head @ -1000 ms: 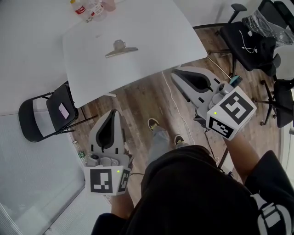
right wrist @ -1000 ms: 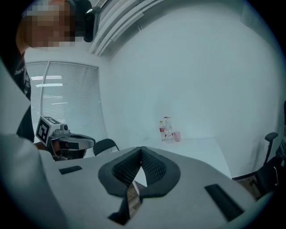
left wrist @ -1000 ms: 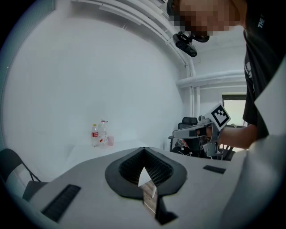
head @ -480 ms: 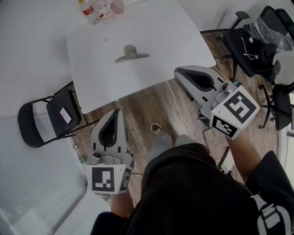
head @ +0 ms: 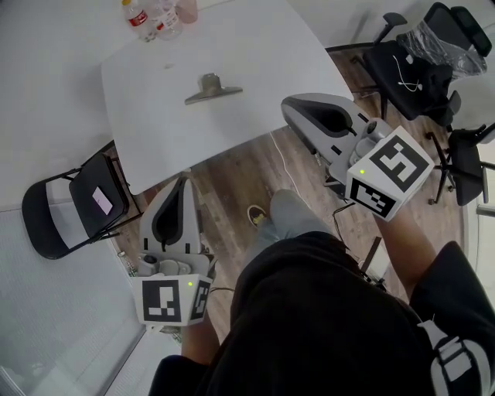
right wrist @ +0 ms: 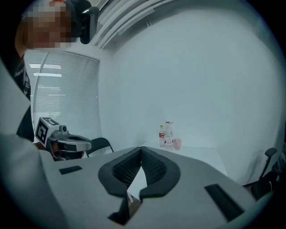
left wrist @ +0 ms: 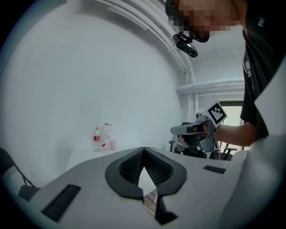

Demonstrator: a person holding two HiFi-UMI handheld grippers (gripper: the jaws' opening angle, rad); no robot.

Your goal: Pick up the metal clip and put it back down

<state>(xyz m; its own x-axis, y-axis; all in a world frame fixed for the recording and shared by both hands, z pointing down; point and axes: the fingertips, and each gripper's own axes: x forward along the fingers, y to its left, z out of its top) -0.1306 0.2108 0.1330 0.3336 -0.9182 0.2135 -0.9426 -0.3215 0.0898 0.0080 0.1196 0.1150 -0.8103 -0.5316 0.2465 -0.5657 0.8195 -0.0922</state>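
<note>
Near the middle of the white table [head: 263, 62] lies the metal clip [head: 210, 88], well apart from the left gripper [head: 181, 182] and right gripper [head: 290, 108], both off the table's near edge with jaws together on nothing. It looks light, stiff and slippery; its raised handle seems the best hold.

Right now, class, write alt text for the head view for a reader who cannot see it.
Seen from above, a metal clip lies on a white table, untouched. The person facing it holds the left gripper and right gripper near the table's edge, both shut and empty. Bottles stand at the far corner.
</note>
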